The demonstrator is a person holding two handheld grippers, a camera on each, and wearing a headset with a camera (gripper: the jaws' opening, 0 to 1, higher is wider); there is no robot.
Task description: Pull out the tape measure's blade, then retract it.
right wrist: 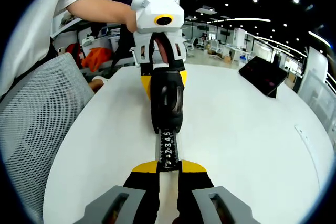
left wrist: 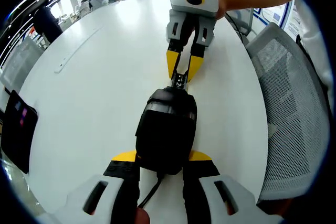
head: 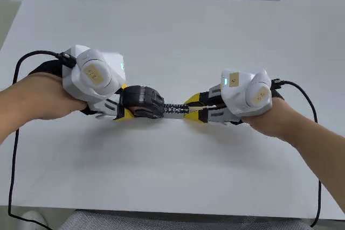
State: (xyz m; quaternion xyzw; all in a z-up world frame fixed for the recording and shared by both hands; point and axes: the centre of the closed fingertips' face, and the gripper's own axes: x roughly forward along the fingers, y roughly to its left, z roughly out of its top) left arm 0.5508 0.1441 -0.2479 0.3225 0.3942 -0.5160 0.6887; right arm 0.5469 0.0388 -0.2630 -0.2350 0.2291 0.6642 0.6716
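Our left gripper [head: 123, 106] clamped the black rubber-cased tape measure [head: 143, 102] at the near middle of the white table [head: 161, 36]. Our right gripper [head: 193, 108] pinched its dark blade [right wrist: 168, 148], with only a short stretch out. We judged the pull barely begun and the retraction still to do. The blade read 2, 3, 4, 5.

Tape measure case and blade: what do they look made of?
Case: black moulded plastic by the look, perhaps rubber-coated; matte, with a soft sheen on the edges. Blade: thin flat dark strip with white printed numerals, probably coated steel, though the look leaves it open.
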